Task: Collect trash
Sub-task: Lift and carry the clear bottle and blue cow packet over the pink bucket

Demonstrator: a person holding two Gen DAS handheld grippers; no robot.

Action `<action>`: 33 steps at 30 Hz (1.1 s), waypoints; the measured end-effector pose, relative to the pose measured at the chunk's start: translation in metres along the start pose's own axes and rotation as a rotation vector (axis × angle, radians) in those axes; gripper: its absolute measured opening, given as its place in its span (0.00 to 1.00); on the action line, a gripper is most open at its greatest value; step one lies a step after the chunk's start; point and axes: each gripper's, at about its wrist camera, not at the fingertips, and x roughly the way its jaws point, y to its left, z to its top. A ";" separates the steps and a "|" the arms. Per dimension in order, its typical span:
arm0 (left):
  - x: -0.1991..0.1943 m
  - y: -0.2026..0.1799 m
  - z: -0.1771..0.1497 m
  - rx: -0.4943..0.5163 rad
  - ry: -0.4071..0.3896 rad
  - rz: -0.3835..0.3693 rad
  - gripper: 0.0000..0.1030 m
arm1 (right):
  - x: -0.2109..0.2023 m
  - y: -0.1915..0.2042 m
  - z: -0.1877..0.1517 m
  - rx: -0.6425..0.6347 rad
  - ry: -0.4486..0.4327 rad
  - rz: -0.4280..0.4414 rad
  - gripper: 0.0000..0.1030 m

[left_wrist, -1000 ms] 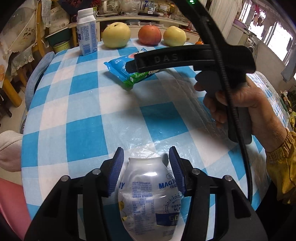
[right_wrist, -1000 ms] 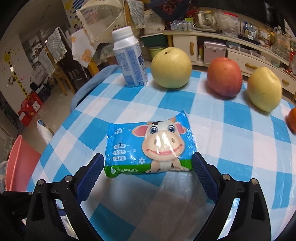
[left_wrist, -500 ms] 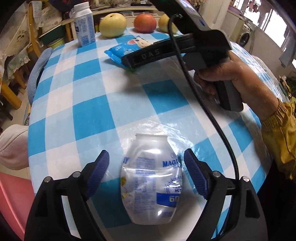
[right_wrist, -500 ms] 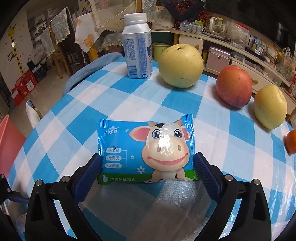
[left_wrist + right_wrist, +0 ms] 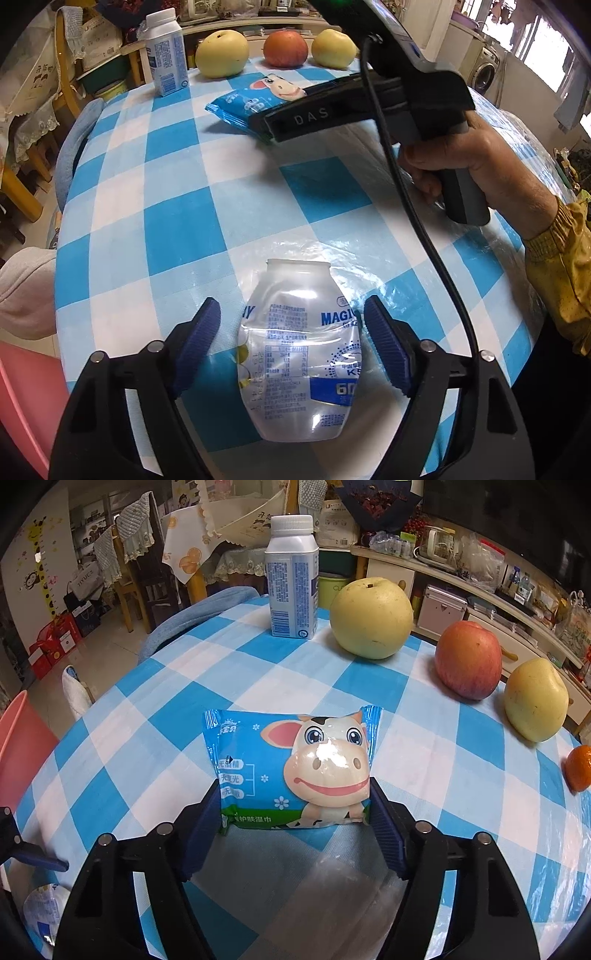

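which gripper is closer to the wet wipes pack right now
Right. The right gripper straddles the wipes pack, jaws closing onto its sides. The left gripper is nearer the table edge, closing around the crushed bottle.

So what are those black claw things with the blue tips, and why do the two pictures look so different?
They are hand-held grabbers, one in each of a person's hands, each carrying a camera that looks along its claws. One picture comes from the left gripper; its jaws are closing around a squashed plastic bottle lying on the checked table. You can see the person's hand holding the other grabber. The right gripper is closing on a blue wet-wipe pack with a cartoon cow. Behind stand a milk bottle, some fruit and a small orange.
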 end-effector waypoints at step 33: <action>-0.035 0.013 -0.022 -0.329 -0.224 0.195 0.59 | -0.105 0.035 -0.113 0.097 0.014 -0.032 0.70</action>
